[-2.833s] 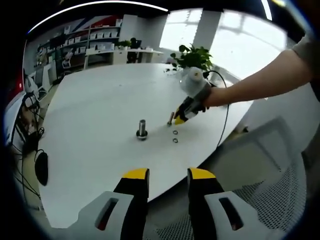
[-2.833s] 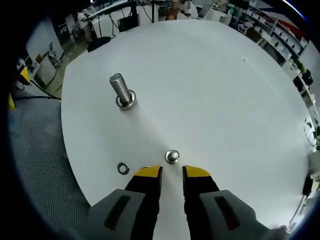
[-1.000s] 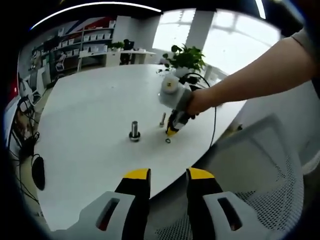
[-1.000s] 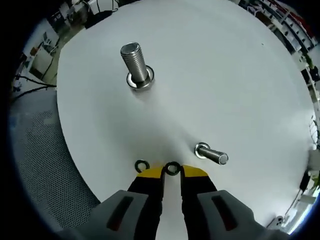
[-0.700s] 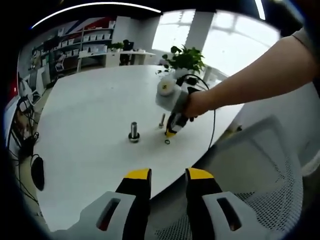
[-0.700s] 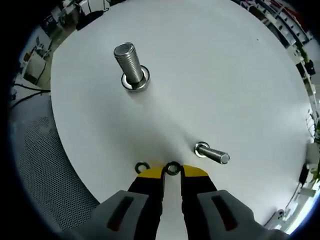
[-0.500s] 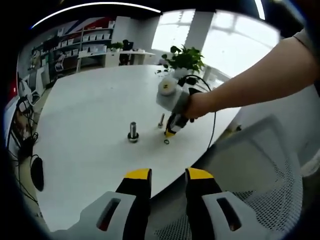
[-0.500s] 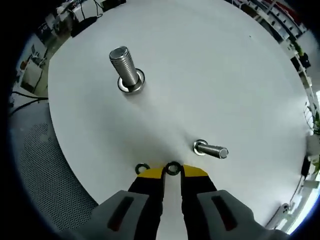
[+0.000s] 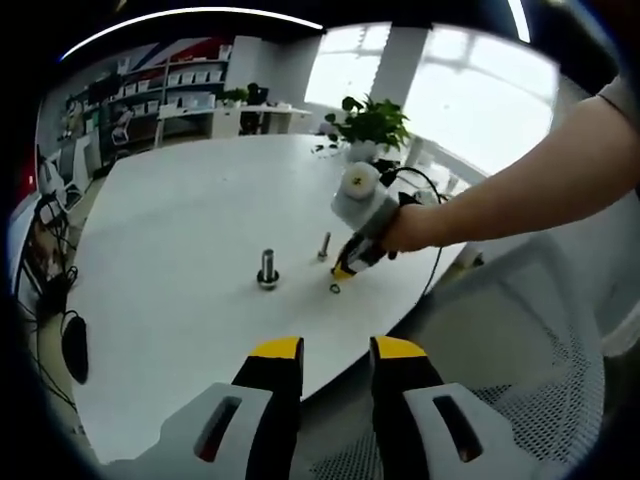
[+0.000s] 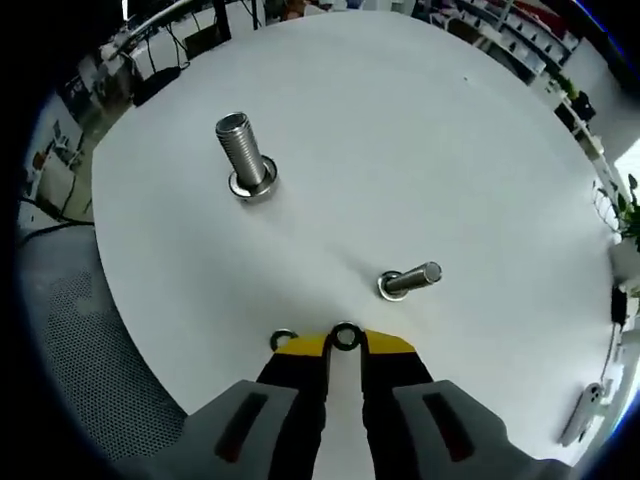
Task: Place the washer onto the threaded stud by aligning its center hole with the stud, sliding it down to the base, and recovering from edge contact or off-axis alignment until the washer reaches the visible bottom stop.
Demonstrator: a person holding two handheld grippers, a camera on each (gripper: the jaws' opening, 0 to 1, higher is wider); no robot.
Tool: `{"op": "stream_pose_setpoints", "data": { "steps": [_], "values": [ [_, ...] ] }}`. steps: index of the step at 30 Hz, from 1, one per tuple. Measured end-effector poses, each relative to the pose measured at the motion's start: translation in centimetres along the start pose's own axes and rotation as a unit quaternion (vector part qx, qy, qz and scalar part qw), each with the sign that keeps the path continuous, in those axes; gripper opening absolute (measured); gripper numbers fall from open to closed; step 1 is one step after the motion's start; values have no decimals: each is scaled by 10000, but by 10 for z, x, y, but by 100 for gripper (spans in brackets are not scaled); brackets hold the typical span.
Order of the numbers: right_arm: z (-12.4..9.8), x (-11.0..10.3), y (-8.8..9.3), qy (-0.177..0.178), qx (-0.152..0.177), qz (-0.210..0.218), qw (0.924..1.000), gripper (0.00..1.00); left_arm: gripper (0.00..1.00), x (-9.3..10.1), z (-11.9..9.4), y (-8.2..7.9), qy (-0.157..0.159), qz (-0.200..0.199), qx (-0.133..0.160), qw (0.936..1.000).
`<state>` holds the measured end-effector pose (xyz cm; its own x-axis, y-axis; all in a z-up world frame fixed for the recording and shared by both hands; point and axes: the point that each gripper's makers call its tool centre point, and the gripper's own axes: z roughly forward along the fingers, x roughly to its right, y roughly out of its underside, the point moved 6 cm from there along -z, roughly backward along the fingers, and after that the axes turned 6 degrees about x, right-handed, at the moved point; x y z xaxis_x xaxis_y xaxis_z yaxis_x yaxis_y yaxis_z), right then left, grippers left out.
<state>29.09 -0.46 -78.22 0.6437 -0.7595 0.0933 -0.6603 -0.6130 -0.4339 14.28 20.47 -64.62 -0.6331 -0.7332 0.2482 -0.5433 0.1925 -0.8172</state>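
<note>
Right gripper (image 10: pixel 344 345) is mine to steer here, and its yellow-tipped jaws are drawn narrow on a small washer (image 10: pixel 345 336), pinched by its rim at the very tips so the ring stands out beyond them; in the left gripper view this gripper (image 9: pixel 343 272) sits low over the white table (image 10: pixel 480 180), near its right edge. My left gripper (image 9: pixel 335 352) hangs back off the near edge, jaws parted and empty. A second washer (image 10: pixel 282 340) lies flat on the table just left of my right tips. The threaded stud (image 10: pixel 243 155) stands upright on its wide base flange, well apart from the held washer, toward the far left; its long axis rises off the table and its flat top points up, leaning toward the camera through the lens. A smaller bolt (image 10: pixel 405 281) lies tipped over between them, head down on the table and shank slanting up to the right. My worry is the thin hold: with so little rim between the tips, the washer could twist or pop out as I carry it. I also judge that if it arrives tilted, its edge would catch on the top threads and jam off-axis instead of dropping to the flange. Sweeping low risks knocking the tipped bolt.
</note>
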Motion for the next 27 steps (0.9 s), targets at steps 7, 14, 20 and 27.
{"op": "stream_pose_setpoints", "data": {
  "steps": [7,14,20,27],
  "values": [
    [2,3,0,-34,74,248,9997,13,24,0,0,0,-11,2,-8,10000],
    [-1,2,-2,36,112,534,9985,13,23,0,-1,-1,2,31,27,10000],
    [-7,7,-6,65,192,480,9986,13,23,0,-1,-1,-3,10,27,10000],
    [-25,13,-7,123,316,612,9975,13,23,1,0,0,41,28,5,10000]
  ]
}}
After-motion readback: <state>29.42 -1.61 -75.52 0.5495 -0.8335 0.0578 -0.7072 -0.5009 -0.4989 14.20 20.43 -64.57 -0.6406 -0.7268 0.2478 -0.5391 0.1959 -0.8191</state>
